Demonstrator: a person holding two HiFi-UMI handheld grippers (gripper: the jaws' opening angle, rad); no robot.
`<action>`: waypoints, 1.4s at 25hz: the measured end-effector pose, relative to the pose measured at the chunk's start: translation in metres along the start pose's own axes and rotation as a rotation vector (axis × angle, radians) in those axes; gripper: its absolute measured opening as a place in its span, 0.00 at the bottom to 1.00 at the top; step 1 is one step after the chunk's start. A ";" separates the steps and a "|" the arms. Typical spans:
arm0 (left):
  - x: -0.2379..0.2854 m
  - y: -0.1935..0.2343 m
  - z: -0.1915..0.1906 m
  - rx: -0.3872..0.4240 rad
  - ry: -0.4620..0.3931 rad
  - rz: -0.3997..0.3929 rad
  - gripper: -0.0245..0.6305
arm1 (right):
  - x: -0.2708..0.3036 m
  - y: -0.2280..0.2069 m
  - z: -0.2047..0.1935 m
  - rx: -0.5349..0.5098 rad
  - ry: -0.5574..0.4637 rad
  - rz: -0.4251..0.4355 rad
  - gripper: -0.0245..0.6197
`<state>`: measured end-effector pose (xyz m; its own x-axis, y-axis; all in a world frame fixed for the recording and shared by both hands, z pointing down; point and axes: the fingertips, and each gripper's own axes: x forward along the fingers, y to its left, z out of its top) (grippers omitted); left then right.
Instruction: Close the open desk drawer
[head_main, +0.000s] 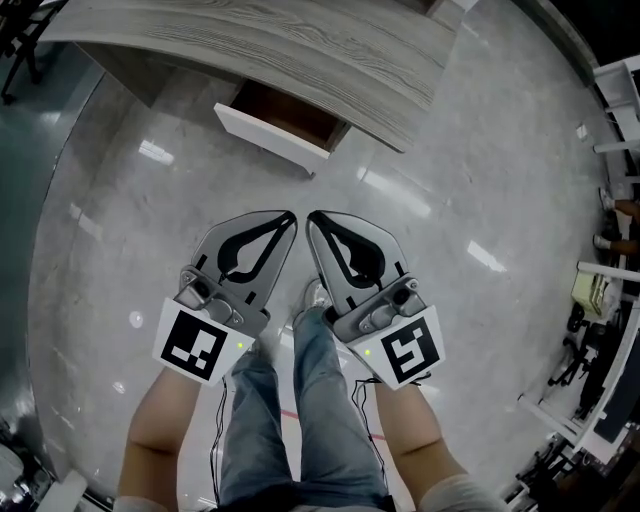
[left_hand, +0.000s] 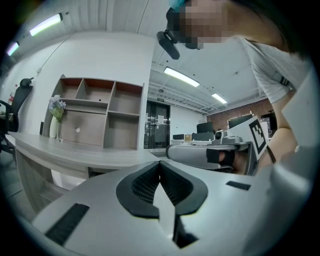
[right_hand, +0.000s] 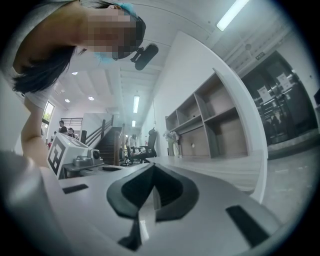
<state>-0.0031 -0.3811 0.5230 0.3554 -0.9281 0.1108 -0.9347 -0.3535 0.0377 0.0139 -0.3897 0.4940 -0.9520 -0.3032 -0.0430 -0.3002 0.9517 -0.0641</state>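
The left gripper (head_main: 291, 216) and right gripper (head_main: 311, 217), jaws pressed together and empty, hover over a glossy stone floor (head_main: 120, 230) near the white-fronted drawer (head_main: 268, 138), open beneath the wood-grain worktop (head_main: 300, 50).

Desk top (head_main: 300, 50) grey wood grain, drawer (head_main: 268, 133) white-fronted with brown interior, floor (head_main: 120, 230) pale grey marbled, left gripper (head_main: 290, 216) and right gripper (head_main: 312, 216) silver-grey with black pads, marker cubes (head_main: 195, 345) black-and-white squares, jeans (head_main: 300, 420) blue, shelf unit (left_hand: 100, 117) white-framed with brown backs.
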 end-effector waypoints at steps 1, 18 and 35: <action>0.001 0.002 -0.006 -0.004 0.013 0.003 0.05 | -0.001 0.000 -0.003 0.002 0.002 -0.005 0.05; 0.067 0.077 -0.092 -0.027 0.061 0.140 0.05 | 0.013 -0.030 -0.052 0.026 0.046 0.021 0.05; 0.093 0.097 -0.110 -0.030 0.061 0.148 0.05 | 0.032 -0.046 -0.075 0.050 0.077 0.052 0.05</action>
<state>-0.0607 -0.4889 0.6466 0.2138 -0.9606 0.1773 -0.9769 -0.2088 0.0465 -0.0075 -0.4399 0.5699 -0.9685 -0.2475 0.0289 -0.2492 0.9617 -0.1140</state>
